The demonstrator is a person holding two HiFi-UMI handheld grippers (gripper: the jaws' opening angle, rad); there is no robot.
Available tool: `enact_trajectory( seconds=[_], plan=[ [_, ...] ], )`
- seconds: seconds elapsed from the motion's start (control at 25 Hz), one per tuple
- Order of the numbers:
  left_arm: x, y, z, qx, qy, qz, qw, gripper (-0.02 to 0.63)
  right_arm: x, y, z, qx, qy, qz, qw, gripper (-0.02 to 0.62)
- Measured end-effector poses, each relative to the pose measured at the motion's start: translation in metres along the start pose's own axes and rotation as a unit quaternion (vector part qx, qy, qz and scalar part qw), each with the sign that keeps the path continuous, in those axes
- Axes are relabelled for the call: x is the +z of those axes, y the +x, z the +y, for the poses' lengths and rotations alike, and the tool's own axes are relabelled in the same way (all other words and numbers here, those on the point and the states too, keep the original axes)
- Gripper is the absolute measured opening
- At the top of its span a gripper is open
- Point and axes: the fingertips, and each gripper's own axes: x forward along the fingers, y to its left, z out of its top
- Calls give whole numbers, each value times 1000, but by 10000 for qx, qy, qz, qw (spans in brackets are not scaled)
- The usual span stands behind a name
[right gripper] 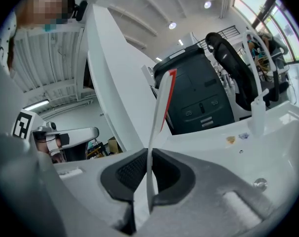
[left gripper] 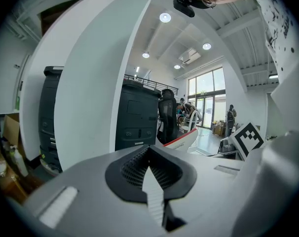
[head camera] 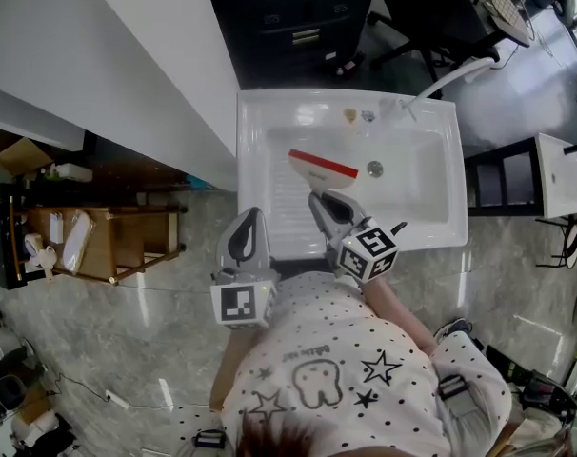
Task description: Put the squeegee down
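The squeegee [head camera: 323, 167] is a white blade with a red edge, held out over the basin of the white sink [head camera: 441, 160]. My right gripper [head camera: 322, 201] is shut on its thin white handle from the near side. In the right gripper view the squeegee [right gripper: 162, 107] stands edge-on, rising from between the black pads of the right gripper [right gripper: 148, 167]. My left gripper [head camera: 250, 217] hovers at the sink's front left corner with its jaws shut and nothing in them. In the left gripper view, the left gripper [left gripper: 149, 154] points past the sink, and the squeegee [left gripper: 181, 139] shows just beyond it.
The sink has a drain [head camera: 375, 168] and a white faucet [head camera: 450, 76] at the back right. A white wall [head camera: 155, 65] runs along the left, with a wooden shelf [head camera: 108, 246] below it. A black cabinet [head camera: 298, 17] and an office chair [head camera: 431, 8] stand behind.
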Motion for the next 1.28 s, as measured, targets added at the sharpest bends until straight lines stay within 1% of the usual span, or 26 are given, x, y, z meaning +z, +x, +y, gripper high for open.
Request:
enact_trajectory(
  seconds=[0.32,0.48,0.68,0.8,1.0,1.12,1.28],
  plan=[
    [0,-2,9,3,-1,41,10000,-5,-13,25,-9,-109,380,129,9991,18],
    [0,-2,12,6,29,77,10000,-5,-20,32,-13,-157,444,220,9987,18],
    [-2,5,13,25,-57,39,10000,-5,-35,42,-26,-283,408,424,9979,18],
    [-1,7,11,-32,-37,75,10000,-5,-43,47,-31,-332,482,517,9969,18],
    [-2,9,9,-101,-31,118,9999,-5,-57,58,-35,-313,970,621,9928,18],
    [-4,9,8,-82,-37,135,9999,-5,-66,65,-38,-320,1105,710,9908,18],
    [-9,8,13,-35,67,83,9999,-5,-78,75,-44,-325,1326,822,9872,18]
  ],
)
